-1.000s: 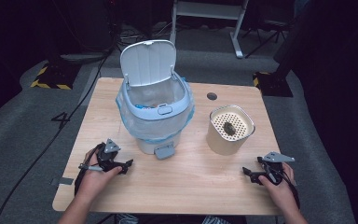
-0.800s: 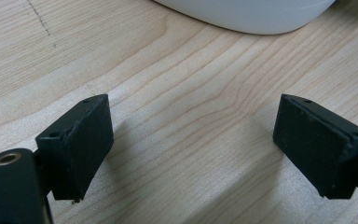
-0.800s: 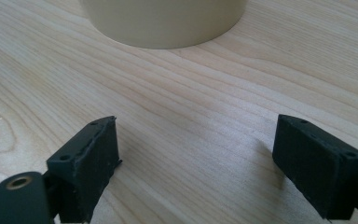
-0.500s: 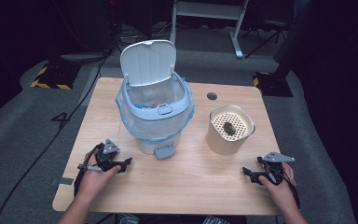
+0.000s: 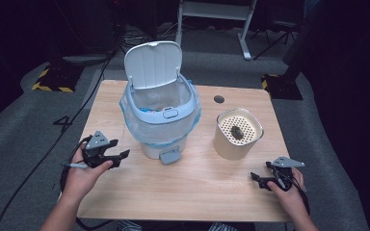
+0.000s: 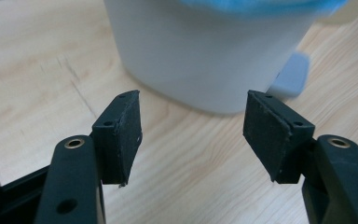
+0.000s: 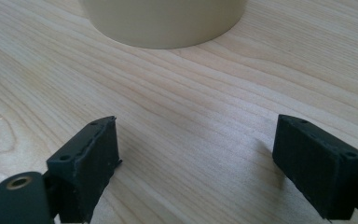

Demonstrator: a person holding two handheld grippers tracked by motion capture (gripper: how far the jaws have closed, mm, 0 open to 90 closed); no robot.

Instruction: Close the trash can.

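Note:
A white pedal bin [image 5: 150, 139] with a pale blue rim and a blue liner stands at the middle of the table, its lid [image 5: 153, 64] tipped up. Its foot pedal [image 5: 169, 155] points at the front edge. My left gripper [image 5: 120, 158] hovers just left of the bin's base, open; its jaws have just been closing with nothing between them. In the left gripper view the gripper [image 6: 193, 121] faces the bin wall [image 6: 205, 56] and pedal [image 6: 291, 74]. My right gripper [image 5: 256, 178] rests open near the front right, and in its own view the gripper [image 7: 196, 149] faces a beige canister [image 7: 163, 21].
The beige canister [image 5: 236, 137] has a perforated top with a dark bit in the middle and stands right of the bin. A cable hole [image 5: 218, 99] sits in the wooden table [image 5: 202, 192] behind it. Bare wood lies between the two grippers.
The left hand has lifted its gripper off the table and its jaws stand narrower than before. The right hand and gripper have kept still.

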